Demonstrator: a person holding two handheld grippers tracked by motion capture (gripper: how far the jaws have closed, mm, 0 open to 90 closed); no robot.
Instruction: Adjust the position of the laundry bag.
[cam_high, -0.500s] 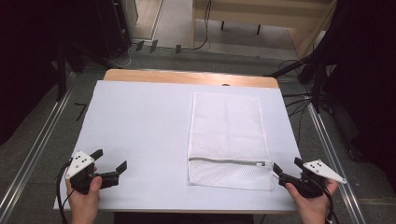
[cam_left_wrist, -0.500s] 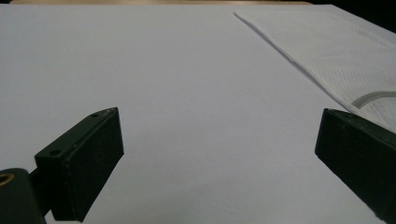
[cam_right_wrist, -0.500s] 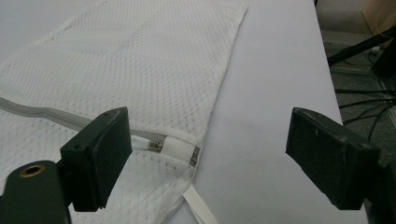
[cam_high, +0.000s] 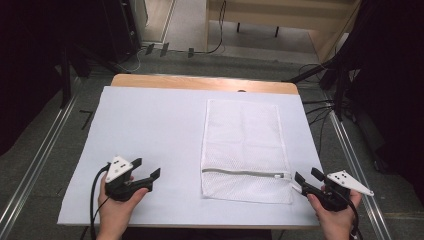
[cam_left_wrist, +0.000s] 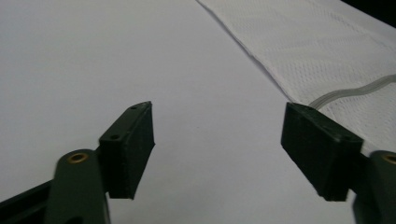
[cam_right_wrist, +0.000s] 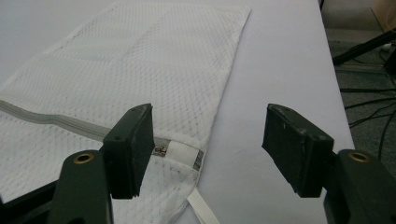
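A white sheet (cam_high: 150, 130) covers the table (cam_high: 200, 82). On its right half lies a white mesh laundry bag (cam_high: 245, 150), flat, zipper (cam_high: 245, 173) near the person's edge. The left gripper (cam_high: 145, 172) rests well left of the bag — jaws spread, empty. The right gripper (cam_high: 303, 179) sits just beside the zipper's end — jaws apart, gripping nothing.
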